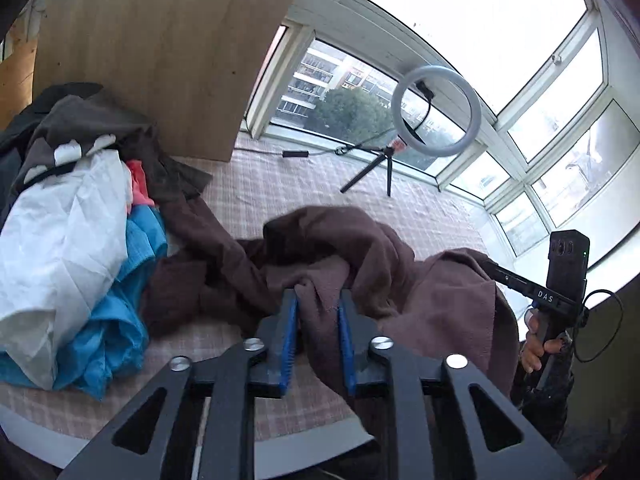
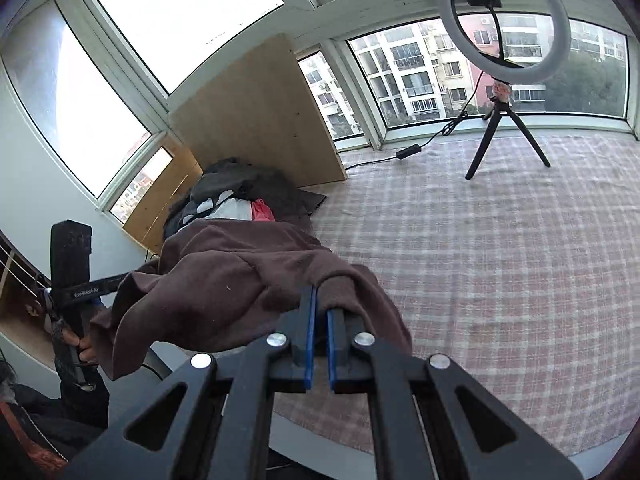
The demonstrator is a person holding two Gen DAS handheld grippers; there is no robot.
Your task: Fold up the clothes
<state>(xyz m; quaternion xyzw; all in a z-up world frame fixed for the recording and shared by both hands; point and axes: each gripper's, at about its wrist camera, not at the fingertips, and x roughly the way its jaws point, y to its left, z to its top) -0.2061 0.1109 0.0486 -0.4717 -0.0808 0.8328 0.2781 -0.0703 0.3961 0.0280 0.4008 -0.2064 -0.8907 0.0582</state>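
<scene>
We've got the bench (image 2: 500, 260) under its pink-and-white checked cloth filling most of the view, with big windows (image 1: 472, 12) wrapping round behind it. A wooden board (image 1: 160, 52) leans upright at the far left corner. In front of that board sits the heap of waiting clothes (image 1: 72, 220): white on top, bright blue underneath, a flash of red and some dark grey pieces at the back. Right in the middle is our brown garment (image 1: 360, 256), bunched and rumpled, partly lifted off the cloth and stretched between both tools, one end trailing back toward the heap. We see the left gripper (image 1: 318, 304) with its blue-lined jaws pinching a fold of that brown fabric, a thick wad sitting between them. The right gripper (image 2: 321, 300) has its jaws pressed close together on another edge of the same garment, the cloth draping over their tips. From the left camera a hand (image 1: 536, 340) shows round the right tool's handle. At the back near the window stands a ring light (image 2: 502, 20) on a small black tripod, its cable running along the sill.
</scene>
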